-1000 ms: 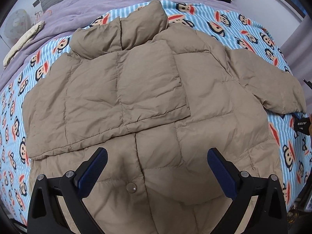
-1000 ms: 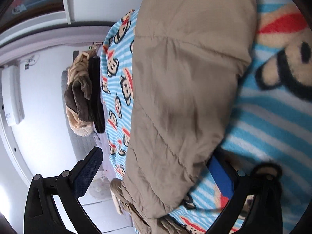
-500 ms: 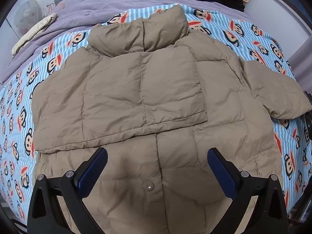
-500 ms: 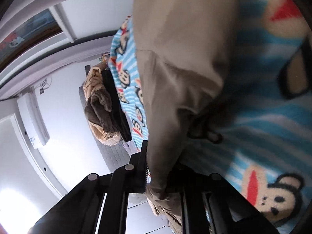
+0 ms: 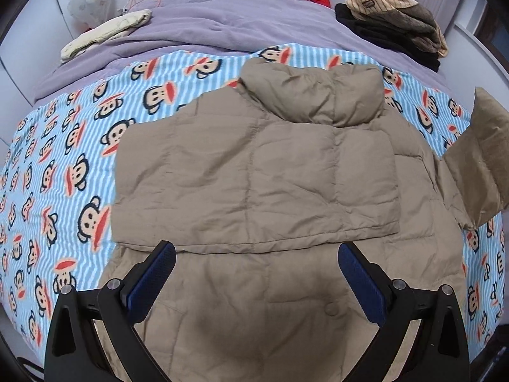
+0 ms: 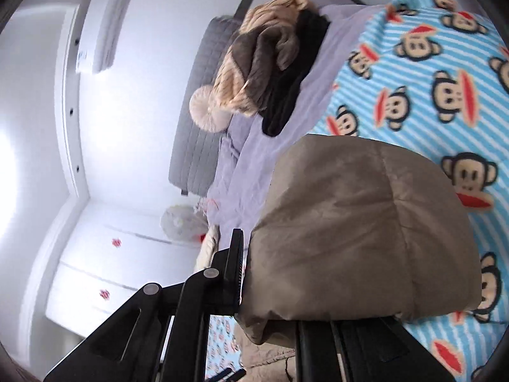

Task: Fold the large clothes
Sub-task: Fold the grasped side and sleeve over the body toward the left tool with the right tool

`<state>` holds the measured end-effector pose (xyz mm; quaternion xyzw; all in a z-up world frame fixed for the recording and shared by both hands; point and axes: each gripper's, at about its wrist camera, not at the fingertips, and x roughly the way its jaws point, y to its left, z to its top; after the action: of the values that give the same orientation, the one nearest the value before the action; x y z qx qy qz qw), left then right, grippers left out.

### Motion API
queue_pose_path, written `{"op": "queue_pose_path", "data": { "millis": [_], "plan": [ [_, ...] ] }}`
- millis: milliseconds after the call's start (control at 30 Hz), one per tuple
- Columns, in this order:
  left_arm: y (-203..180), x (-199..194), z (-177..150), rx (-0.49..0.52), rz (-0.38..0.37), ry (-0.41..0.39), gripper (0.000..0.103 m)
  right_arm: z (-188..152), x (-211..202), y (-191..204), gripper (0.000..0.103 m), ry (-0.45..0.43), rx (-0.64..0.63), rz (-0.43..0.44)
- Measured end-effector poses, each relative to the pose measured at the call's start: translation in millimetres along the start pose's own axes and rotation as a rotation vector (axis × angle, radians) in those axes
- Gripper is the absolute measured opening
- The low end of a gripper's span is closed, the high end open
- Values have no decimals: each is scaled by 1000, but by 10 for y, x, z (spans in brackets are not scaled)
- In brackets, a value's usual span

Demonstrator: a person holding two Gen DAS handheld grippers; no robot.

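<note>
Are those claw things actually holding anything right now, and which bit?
The right gripper is clamped on the tan puffer jacket by its sleeve end. The left gripper is open, holding nothing.

The tan puffer jacket (image 5: 270, 191) is spread on the monkey-print blanket (image 5: 63, 175), one sleeve folded across it. The left gripper (image 5: 256, 273) is held open above its hem.
</note>
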<state>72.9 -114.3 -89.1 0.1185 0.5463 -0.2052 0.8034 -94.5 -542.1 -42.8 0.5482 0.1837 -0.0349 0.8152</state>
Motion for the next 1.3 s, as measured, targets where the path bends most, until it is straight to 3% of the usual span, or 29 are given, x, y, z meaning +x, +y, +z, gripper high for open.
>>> {"op": "queue_pose_path", "data": {
  "millis": [167, 300, 433, 600, 633, 667, 733, 800, 933, 1000, 1033, 1067, 1167, 1300],
  "plan": [
    [369, 38, -49, -48, 31, -11, 102, -734, 830, 663, 11, 188, -279, -94],
    [603, 95, -80, -75, 34, -17, 102, -1451, 1323, 606, 11, 345, -358, -167],
    [746, 235, -108, -91, 25, 9, 102, -1944, 1621, 224, 11, 457, -320, -261],
    [802, 344, -107, -107, 0, 19, 102, -1914, 1761, -194, 15, 478, -204, -363],
    [801, 354, -103, -107, -7, 20, 102, -1891, 1715, -220, 25, 471, -189, -366],
    [795, 362, -96, -106, -14, 21, 102, -1849, 1699, -187, 50, 463, -181, -360],
    [785, 375, -78, -102, -30, 19, 102, -1787, 1510, -87, 80, 421, -178, -340],
    [785, 386, -61, -97, -47, 16, 102, -1717, 1317, 31, 80, 373, -165, -337],
    [852, 390, -25, -126, -115, 5, 102, -1456, 1035, -92, 76, 259, -44, -347],
    [917, 369, -11, -153, -151, 5, 102, -1338, 1002, -152, 54, 213, 4, -368],
    [959, 349, -7, -168, -168, 4, 102, -1295, 1004, -161, 32, 200, 16, -369],
    [998, 330, -2, -182, -187, 2, 102, -1256, 1021, -139, 19, 193, 17, -354],
    [1144, 266, 16, -225, -255, -3, 102, -1281, 1189, 168, 16, 221, -99, -307],
    [1339, 205, 54, -299, -358, -9, 102, -1711, 1612, 772, 16, 362, -392, -279]
  ]
}}
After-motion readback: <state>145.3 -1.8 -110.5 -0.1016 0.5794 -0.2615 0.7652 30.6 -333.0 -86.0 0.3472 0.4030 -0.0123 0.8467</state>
